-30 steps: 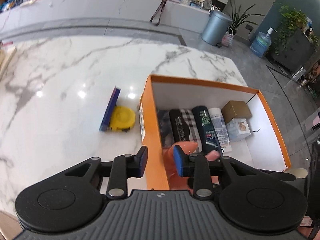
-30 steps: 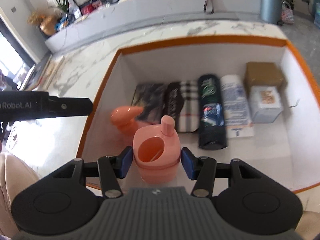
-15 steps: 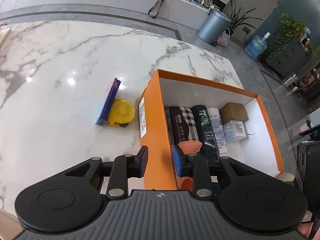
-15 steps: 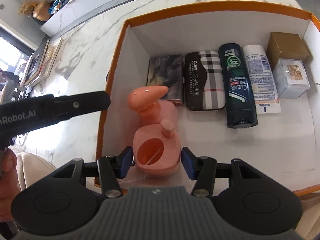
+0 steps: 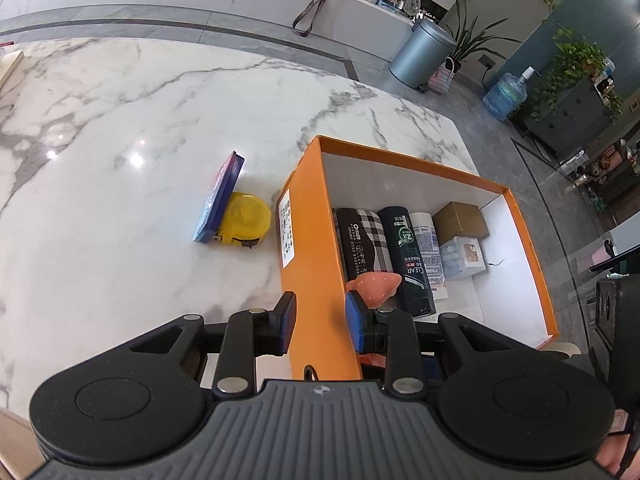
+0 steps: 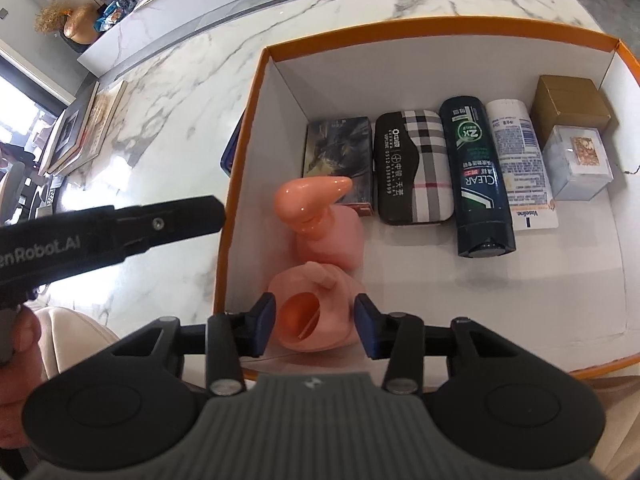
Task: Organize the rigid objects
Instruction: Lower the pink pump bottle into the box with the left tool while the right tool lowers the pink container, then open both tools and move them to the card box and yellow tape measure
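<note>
An orange box (image 6: 240,128) with white inside stands on the marble table. My right gripper (image 6: 315,328) is shut on a pink cup-like container (image 6: 316,312) and holds it inside the box near its front left corner. A pink pump bottle (image 6: 320,216) stands just beyond it; its pump head also shows in the left wrist view (image 5: 378,286). My left gripper (image 5: 321,326) is open, its fingers straddling the box's left wall (image 5: 312,272) without gripping it. A blue tin (image 5: 220,198) and a yellow tape measure (image 5: 246,218) lie on the table left of the box.
In the box lie a dark card box (image 6: 338,156), a plaid case (image 6: 412,168), a dark CLEAR bottle (image 6: 476,176), a white Vaseline tube (image 6: 520,160), a brown box (image 6: 568,104) and a clear box (image 6: 576,160). Picture frames (image 6: 80,128) lie at the far left.
The right gripper has drawn back and lowered the pink container toward the box's front left corner. The left gripper has risen and pulled back a little along the box wall.
</note>
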